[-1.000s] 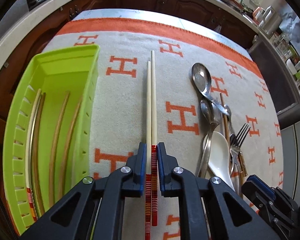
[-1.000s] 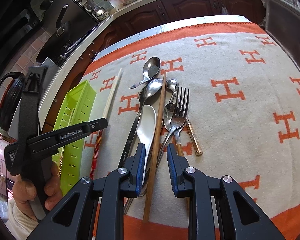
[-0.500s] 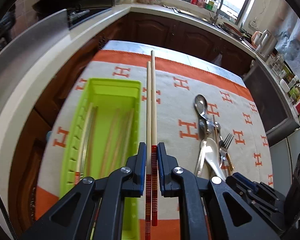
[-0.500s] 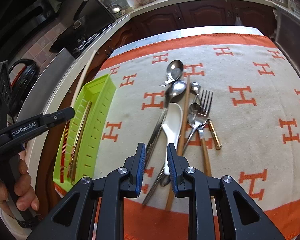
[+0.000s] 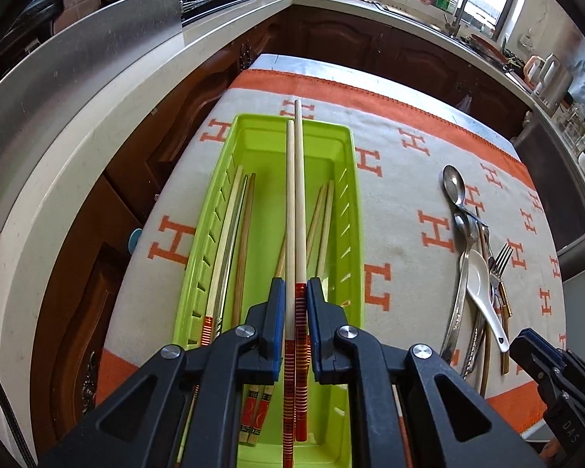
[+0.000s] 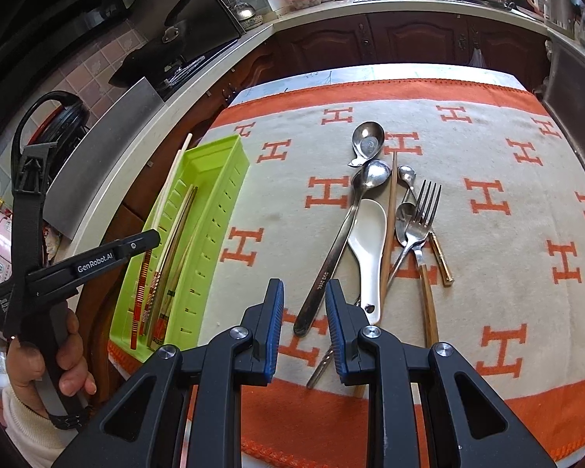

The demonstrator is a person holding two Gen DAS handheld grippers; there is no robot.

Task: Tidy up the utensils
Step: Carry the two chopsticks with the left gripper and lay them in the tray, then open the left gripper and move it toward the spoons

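Note:
My left gripper is shut on a pair of pale chopsticks with red-striped ends and holds them lengthwise above the lime green tray. The tray holds several other chopsticks. In the right wrist view the tray lies at the table's left edge, with the left gripper and the held chopsticks over it. My right gripper is open and empty, above the cloth in front of a pile of utensils: steel spoons, a white ceramic spoon, a fork and a brown chopstick.
An orange and cream H-patterned cloth covers the table. The tray sits close to the table's left edge. A kitchen counter runs along the left and back. The utensil pile also shows in the left wrist view, right of the tray.
My left gripper has lifted the chopstick pair off the cloth and carried it left, over the green tray. My right gripper has drawn back from the utensil pile, still open.

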